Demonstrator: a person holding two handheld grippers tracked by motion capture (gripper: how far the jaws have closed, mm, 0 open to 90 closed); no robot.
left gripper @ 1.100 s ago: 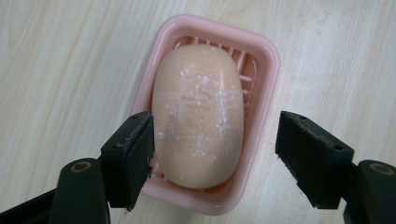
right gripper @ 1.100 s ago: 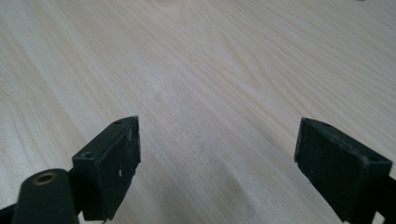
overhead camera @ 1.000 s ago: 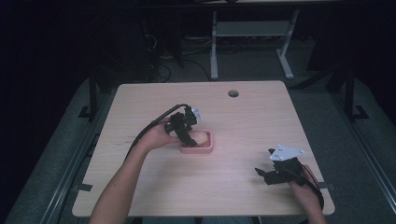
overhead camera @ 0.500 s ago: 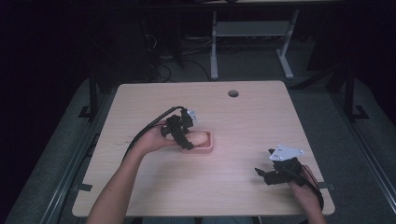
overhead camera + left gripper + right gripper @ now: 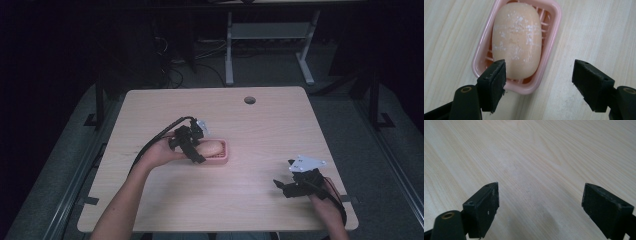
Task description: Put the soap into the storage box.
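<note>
On the left-centre of the desk (image 5: pixel 260 120) sits a pink soap dish (image 5: pixel 554 30) with a peach-coloured bar of soap (image 5: pixel 517 37) lying in it, dusted with white flecks. The left claw (image 5: pixel 539 75) hovers just above the near end of the dish, released, its jaws spread wide. In the left gripper view one jaw hangs over the near corner of the dish and the rounded end of the soap, while the other stands off over bare wood, so the opening is not centred on the bar. In the high view the left claw (image 5: pixel 192 145) is at the dish's left end, the hand tilted toward it.

The step in hand looks like lining up on the soap, whether to lift it or having just set it down; the pictures do not settle which. To grip it well, the claw probably needs to shift sideways until the bar sits midway between the jaws, then come down inside the rim so the pads meet the soap's flanks rather than the plastic wall. A gentle squeeze seems wise: the bar is rounded and likely slick, and could squirt out.

The right claw (image 5: pixel 292 185) rests well apart near the desk's right front edge, likewise released, over bare wood.
</note>
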